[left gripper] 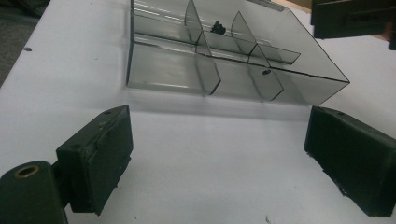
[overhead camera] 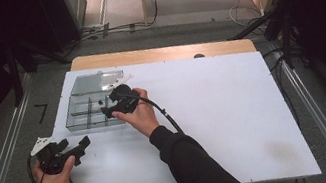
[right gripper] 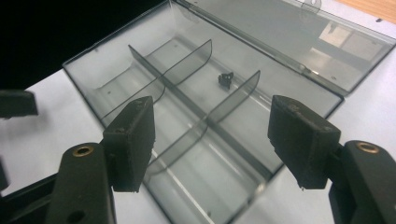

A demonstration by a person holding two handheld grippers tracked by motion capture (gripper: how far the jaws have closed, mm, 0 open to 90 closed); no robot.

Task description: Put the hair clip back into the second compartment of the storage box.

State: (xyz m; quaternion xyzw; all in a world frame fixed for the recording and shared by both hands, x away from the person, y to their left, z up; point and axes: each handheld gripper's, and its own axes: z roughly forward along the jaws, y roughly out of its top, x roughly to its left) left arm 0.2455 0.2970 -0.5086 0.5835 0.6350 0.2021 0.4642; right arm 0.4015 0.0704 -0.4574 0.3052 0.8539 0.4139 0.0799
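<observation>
A clear plastic compartment box (overhead camera: 70,119) lies on the left part of the white table, its lid (overhead camera: 96,82) folded flat on the far side. One small black part (overhead camera: 101,102) sits in a middle compartment. My right gripper (overhead camera: 111,102) hovers open over the box's right side; in the right gripper view its jaws (right gripper: 215,116) frame the dividers (right gripper: 187,60) and the black part (right gripper: 226,80). My left gripper (overhead camera: 76,145) is open just above the table in front of the box (left gripper: 163,74), empty. The black part (left gripper: 217,28) lies well beyond the left gripper (left gripper: 219,126).
The white board (overhead camera: 215,112) rests on a wooden table (overhead camera: 159,54). Cables trail from both grippers. Metal rails (overhead camera: 1,165) run along both sides on the floor, with dark equipment and wires at the back. The right gripper (left gripper: 350,16) shows at the top right of the left gripper view.
</observation>
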